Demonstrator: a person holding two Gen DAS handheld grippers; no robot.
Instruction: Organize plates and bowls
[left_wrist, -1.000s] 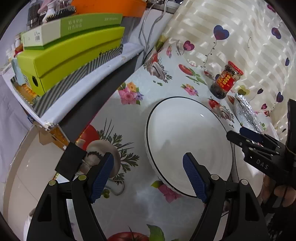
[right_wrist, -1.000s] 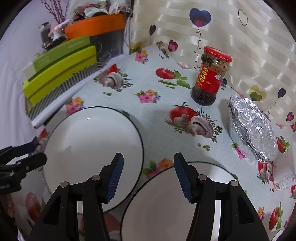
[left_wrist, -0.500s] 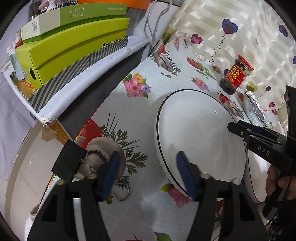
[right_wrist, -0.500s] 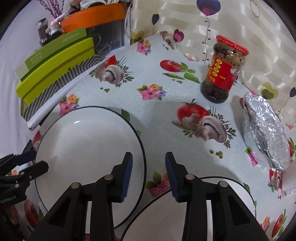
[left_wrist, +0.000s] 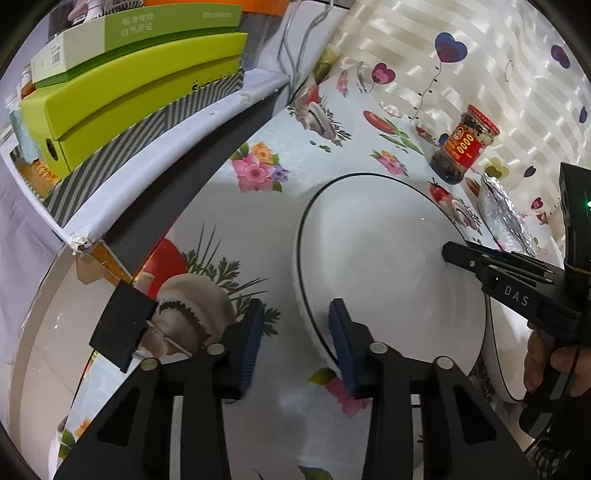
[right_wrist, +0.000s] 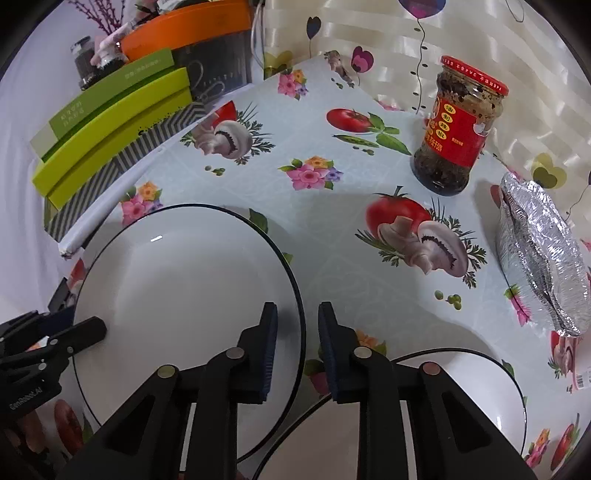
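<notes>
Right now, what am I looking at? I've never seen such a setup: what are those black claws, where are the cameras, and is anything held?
There is no robot here. A person holds a two-fingered tool in each hand, and each tool carries a wide-angle camera that looks along its fingers. One picture is taken from the left hand-held gripper, the other from the right hand-held gripper.

On the flowered tablecloth lie a white deep plate, a second plate, a red-lidded jar, a foil parcel and green boxes.

Both grippers have just been closing over opposite rims of the deep plate. Nothing is lifted yet.
</notes>
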